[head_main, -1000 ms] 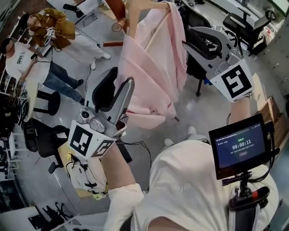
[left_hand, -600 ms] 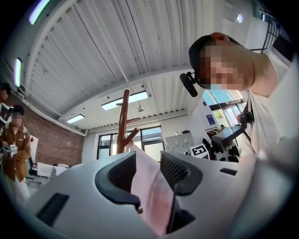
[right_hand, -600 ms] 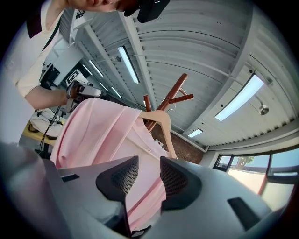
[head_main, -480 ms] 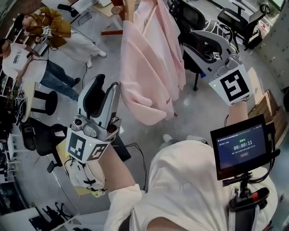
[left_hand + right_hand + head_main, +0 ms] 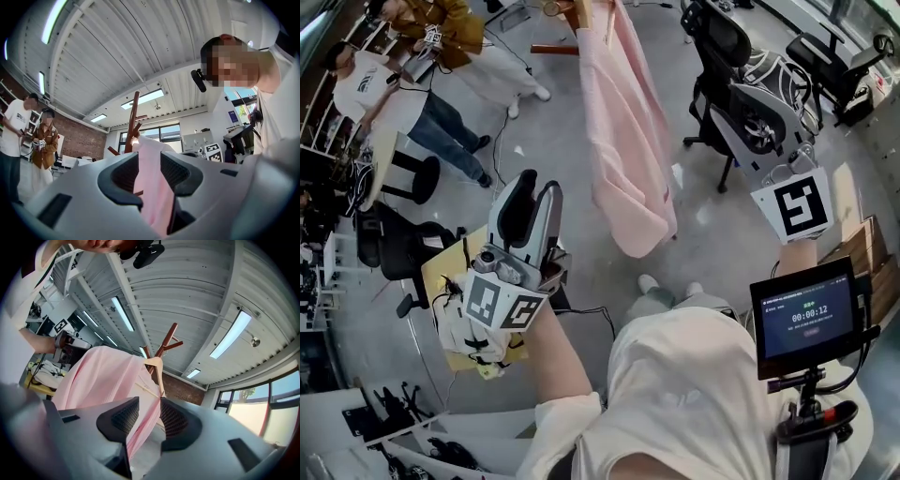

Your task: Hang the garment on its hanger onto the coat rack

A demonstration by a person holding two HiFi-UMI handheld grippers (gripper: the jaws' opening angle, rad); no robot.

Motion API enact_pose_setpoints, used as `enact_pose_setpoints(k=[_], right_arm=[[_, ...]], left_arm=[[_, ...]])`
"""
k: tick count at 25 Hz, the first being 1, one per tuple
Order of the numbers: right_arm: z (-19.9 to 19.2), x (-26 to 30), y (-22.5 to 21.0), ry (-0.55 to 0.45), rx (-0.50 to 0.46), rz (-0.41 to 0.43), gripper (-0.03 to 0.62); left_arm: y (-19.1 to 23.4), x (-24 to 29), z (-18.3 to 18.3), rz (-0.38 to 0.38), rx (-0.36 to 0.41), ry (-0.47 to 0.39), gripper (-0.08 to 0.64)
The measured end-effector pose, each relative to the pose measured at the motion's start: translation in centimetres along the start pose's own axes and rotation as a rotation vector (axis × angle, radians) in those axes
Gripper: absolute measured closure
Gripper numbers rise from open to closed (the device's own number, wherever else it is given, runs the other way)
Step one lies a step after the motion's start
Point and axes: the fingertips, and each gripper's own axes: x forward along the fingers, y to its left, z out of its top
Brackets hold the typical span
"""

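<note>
The garment hangs lengthwise down from its hanger at the coat rack, ahead of you and between your grippers. Left gripper and right gripper stand apart from it, jaws spread, pinching nothing.

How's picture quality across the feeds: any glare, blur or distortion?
Head view: even light, garment sharp, room bowed at the edges. Left gripper view: heavy fisheye, black corners, near jaws soft, windows bright behind the coat rack. Right gripper view: same fisheye, ceiling light blown white, hanger clear.
</note>
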Motion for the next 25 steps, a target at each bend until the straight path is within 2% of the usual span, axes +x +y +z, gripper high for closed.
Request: enact_pose_setpoints(k=[4,11,13,15,19,25], right_arm=[[-0.6,0.0,1.2,0.023,-0.028,0.002,0.446],[1.4,0.7,3.8,0.034,-0.03,-0.045,0.448],[1.4,0.9,3.7,0.041,-0.016,-0.055,0.448],[1.4,0.9,3.6,0.05,-0.003,-0.067,0.448],[1.8,1.1,3.8,0.047,-0.004,-0.078,0.448],[1.6,1.4,4.4,0.055,-0.001,-0.082,0.448]], left_arm=[[-0.2,0.1,-1.1,0.021,0.02,0.019,0.413],[0.3,-1.1,-1.0,-0.021,0.028,0.035,0.415],[0.6,-1.0,-0.9,-0.014,0.011,0.031,0.464],[1.1,-0.9,-0.7,-0.008,-0.028,0.017,0.552],[1.7,-1.0,-0.7,-0.035,-0.106,0.006,0.554],[1.6,-1.1,-1.1,-0.076,-0.129,0.007,0.554]])
